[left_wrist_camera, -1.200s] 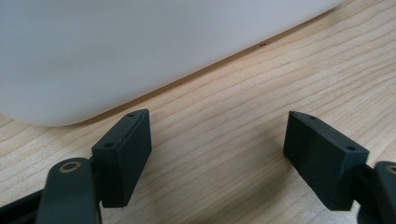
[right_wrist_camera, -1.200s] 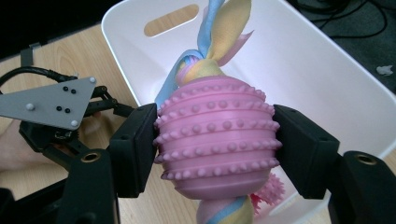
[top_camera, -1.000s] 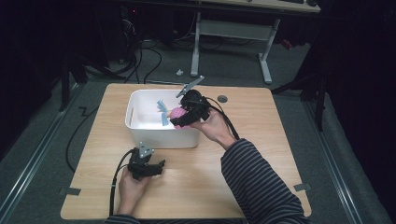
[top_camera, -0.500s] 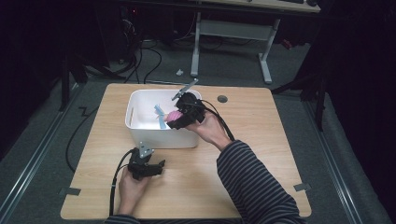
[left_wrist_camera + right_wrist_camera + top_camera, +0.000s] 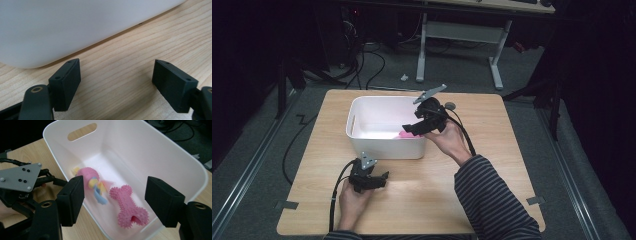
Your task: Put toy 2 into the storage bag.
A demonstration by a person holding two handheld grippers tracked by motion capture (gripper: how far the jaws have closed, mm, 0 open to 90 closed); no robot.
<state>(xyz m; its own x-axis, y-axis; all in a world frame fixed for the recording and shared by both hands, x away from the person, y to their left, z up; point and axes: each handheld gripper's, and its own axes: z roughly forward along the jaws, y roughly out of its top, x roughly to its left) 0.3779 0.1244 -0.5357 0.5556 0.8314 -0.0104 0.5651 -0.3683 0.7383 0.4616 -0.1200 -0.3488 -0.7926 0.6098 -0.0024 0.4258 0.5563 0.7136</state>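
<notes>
A person is sitting at a wooden table, working a hand-held gripper in each hand. A white bin is standing just above the table's centre, toward twelve o'clock.

The right gripper is hanging over the bin's three o'clock rim, angled down into it. In the right gripper view its jaws are standing spread wide and gripping nothing. Between them, on the bin floor, a pink spiky bone toy is lying flat. At about ten o'clock from the bone, and close beside it, a pink ball toy with yellow and pale blue trailing strips is lying near the bin's wall, partly blurred. From above, a patch of pink is showing at the bin's five o'clock corner.

Judging by this, the toys are already sitting inside the bin and the empty right gripper is either finishing a drop or lining up a pick; which one cannot be told. No toys are lying loose on the table, so little sorting seems to be left.

The left gripper is resting low on the table at six o'clock from the bin, just outside its near wall. Its jaws are also spread apart around bare wood, gripping nothing.
</notes>
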